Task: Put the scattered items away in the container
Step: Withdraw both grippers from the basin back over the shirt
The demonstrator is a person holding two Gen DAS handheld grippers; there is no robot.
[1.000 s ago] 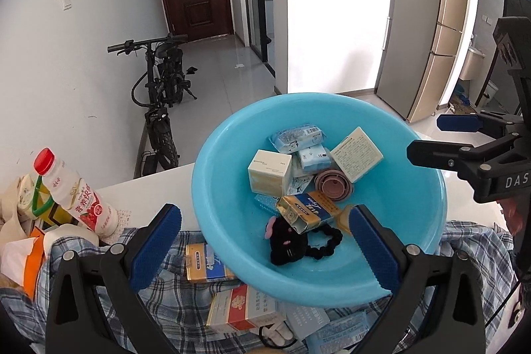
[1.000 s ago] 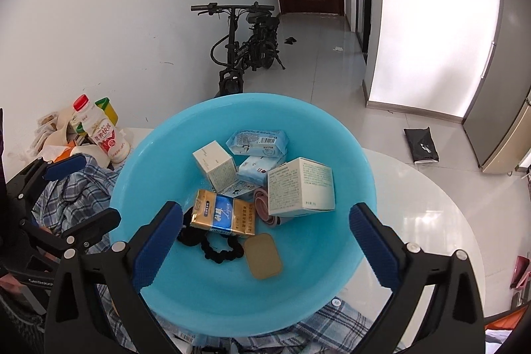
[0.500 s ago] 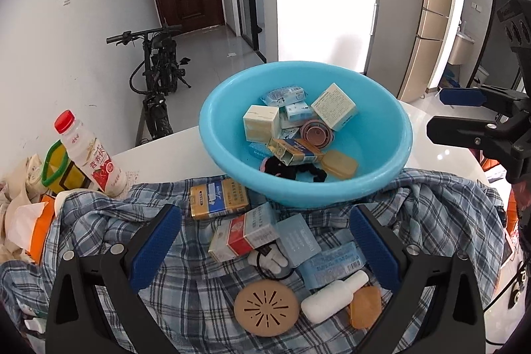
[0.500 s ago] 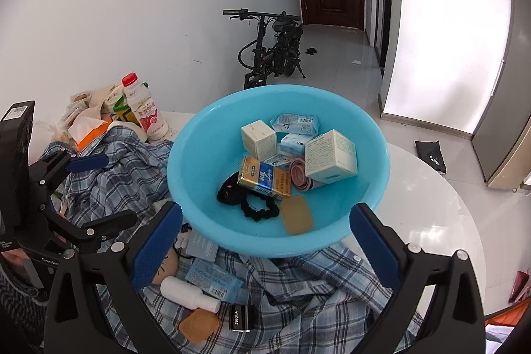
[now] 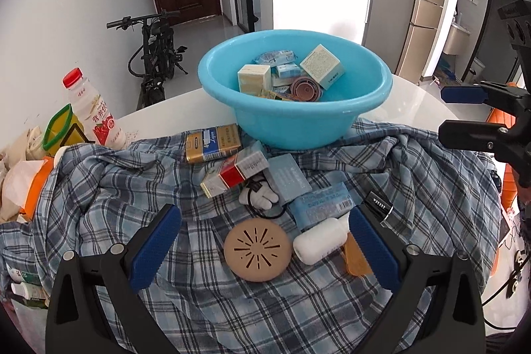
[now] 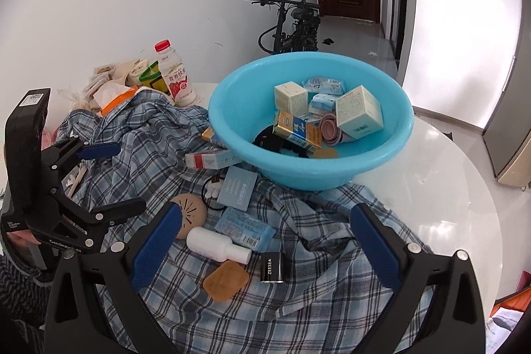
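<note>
On the white worktop (image 6: 431,188), the blue basin (image 5: 295,125) is sitting on the far edge of a plaid shirt (image 5: 132,181) and holding several small boxes. You are hovering the left gripper (image 5: 262,249) with jaws wide, empty, above a tan round disc (image 5: 257,249) and a white bottle (image 5: 320,240). You are holding the right gripper (image 6: 262,246) equally wide and empty over the same cluster. A red-and-white box (image 5: 232,173) is lying just beside the basin, possibly touching it.

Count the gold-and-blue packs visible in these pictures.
2: one gold-and-blue pack inside the blue basin; another on the plaid cloth beside it. Others may be hidden.
</note>
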